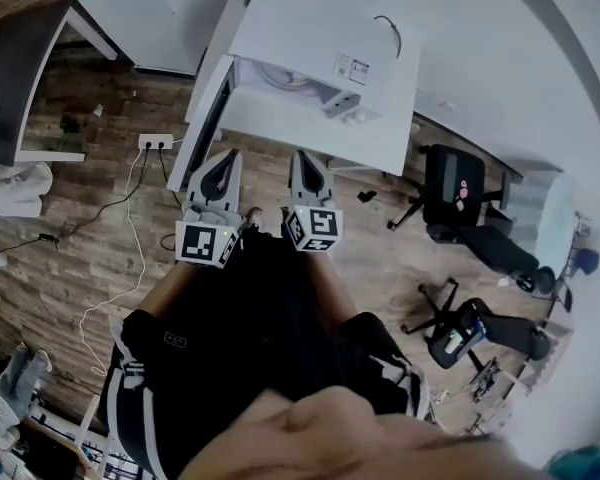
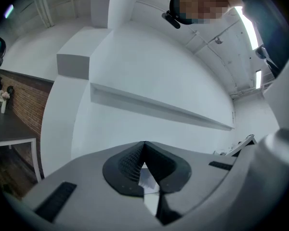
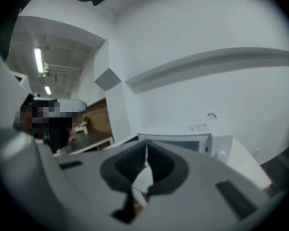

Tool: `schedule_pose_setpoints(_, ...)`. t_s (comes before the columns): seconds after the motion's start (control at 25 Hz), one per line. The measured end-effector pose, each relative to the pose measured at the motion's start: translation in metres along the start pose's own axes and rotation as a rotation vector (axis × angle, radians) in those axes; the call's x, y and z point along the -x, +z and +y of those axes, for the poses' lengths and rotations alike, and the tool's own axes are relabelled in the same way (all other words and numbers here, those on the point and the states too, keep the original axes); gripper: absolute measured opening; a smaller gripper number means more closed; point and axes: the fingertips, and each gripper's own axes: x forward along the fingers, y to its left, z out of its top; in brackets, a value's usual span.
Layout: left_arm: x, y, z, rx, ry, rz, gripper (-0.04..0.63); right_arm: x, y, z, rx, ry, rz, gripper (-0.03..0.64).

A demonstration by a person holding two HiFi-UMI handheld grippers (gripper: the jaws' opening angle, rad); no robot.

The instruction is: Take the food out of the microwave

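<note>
Nearest, head view: both grippers are held out above the person's knees, side by side, pointing to 12 o'clock. Left gripper (image 1: 225, 163): jaws closed tip to tip, nothing between them. Right gripper (image 1: 303, 160): same, closed and empty. Neither touches anything. Further out at 12 o'clock, the microwave (image 1: 320, 33) sits on the white worktop (image 1: 380, 143) against the wall. Its door (image 1: 210, 118) is swung open toward 11 o'clock, near the left gripper's tips. Inside the cavity a pale round shape (image 1: 285, 76) shows. It's probably the plate with the food, but it's too small to tell food from turntable. Power strip (image 1: 155, 141) on the floor at 10 o'clock, office chairs (image 1: 460, 203) at 3 o'clock, both irrelevant. Status, my read: door is open, that part's done. Reach-in, grasp and lift-out are all left. Jaws have to open before any grab.
</note>
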Motion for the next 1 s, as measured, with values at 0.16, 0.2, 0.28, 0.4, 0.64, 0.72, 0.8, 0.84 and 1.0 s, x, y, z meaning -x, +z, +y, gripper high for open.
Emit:
schedule_pose_setpoints(0.16, -0.016, 0.004, 0.014, 0.025, -0.016, 0.011, 0.031, -0.024, -0.003, -0.001, 0.006, -0.017, 0.015, 0.034)
schedule_pose_setpoints(0.2, -0.02, 0.005, 0.016, 0.025, -0.025, 0.007, 0.031, -0.03, -0.003, -0.002, 0.009, -0.023, 0.018, 0.034)
schedule_pose_setpoints(0.28, -0.027, 0.007, 0.02, 0.04, -0.034, 0.011, 0.031, -0.044, -0.006, -0.006, 0.011, -0.03, 0.027, 0.034)
schedule_pose_setpoints(0.4, -0.036, 0.011, 0.027, 0.054, -0.049, 0.016, 0.031, -0.068, -0.015, -0.011, 0.01, -0.035, 0.05, 0.083)
schedule_pose_setpoints(0.64, -0.051, 0.012, 0.036, 0.061, -0.085, 0.032, 0.031, -0.114, -0.037, -0.028, 0.031, -0.054, 0.122, 0.144)
schedule_pose_setpoints(0.72, -0.054, 0.012, 0.041, 0.07, -0.089, 0.041, 0.031, -0.129, -0.045, -0.034, 0.025, -0.062, 0.139, 0.156)
schedule_pose_setpoints(0.8, -0.058, 0.012, 0.044, 0.07, -0.095, 0.044, 0.031, -0.146, -0.054, -0.043, 0.022, -0.075, 0.149, 0.167)
schedule_pose_setpoints(0.84, -0.059, 0.012, 0.046, 0.073, -0.098, 0.046, 0.031, -0.154, -0.059, -0.048, 0.021, -0.082, 0.155, 0.177)
schedule_pose_setpoints(1.0, -0.065, 0.014, 0.047, 0.086, -0.116, 0.049, 0.031, -0.186, -0.08, -0.069, 0.024, -0.104, 0.193, 0.201)
